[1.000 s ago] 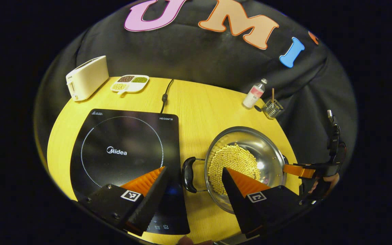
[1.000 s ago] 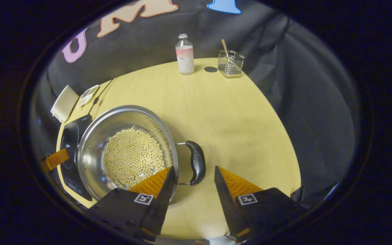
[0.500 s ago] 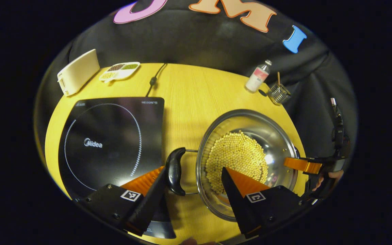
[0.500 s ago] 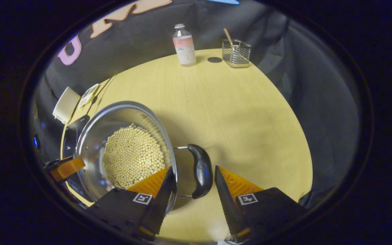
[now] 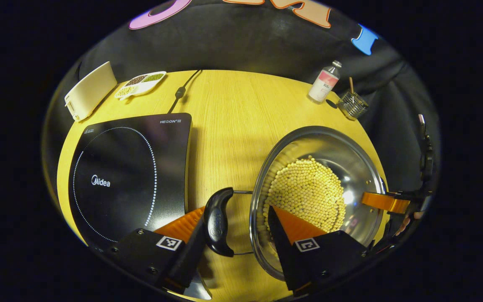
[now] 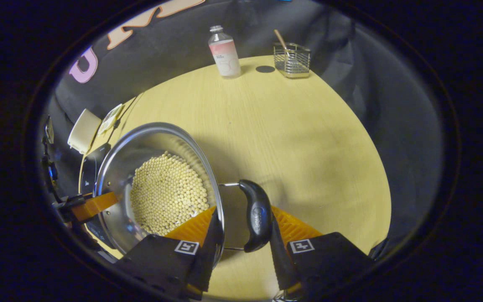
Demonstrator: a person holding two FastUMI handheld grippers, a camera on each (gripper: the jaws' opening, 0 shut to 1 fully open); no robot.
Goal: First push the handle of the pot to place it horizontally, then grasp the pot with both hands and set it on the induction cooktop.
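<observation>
Both grippers have closed in on the pot since a second ago: each black side handle, then ahead of the fingertips, now sits between them.

The round stainless-steel pot (image 5: 333, 167), its bottom covered with pale yellow beans (image 5: 308, 195), stands on the yellow wooden surface (image 5: 233, 117), just to the right of the black glass induction cooktop (image 5: 128, 167) and not on it. In the left gripper view, the left gripper (image 5: 235, 235) has its jaws spread, straddling the pot's curved black handle (image 5: 217, 222); one finger lies against the handle's outer side, the other reaches over the rim above the beans. In the right gripper view, the right gripper (image 6: 245, 237) straddles the opposite black handle (image 6: 258, 216) with its jaws spread likewise, one finger at the pot's rim, the other just beside the handle. Whether the fingers press on either handle cannot be told.

Along the far edge stand a cream toaster (image 5: 88, 90), a white divided dish of coloured beans (image 5: 141, 83), a clear bottle with a pink label (image 5: 324, 82) and a small wire basket (image 5: 352, 105).
</observation>
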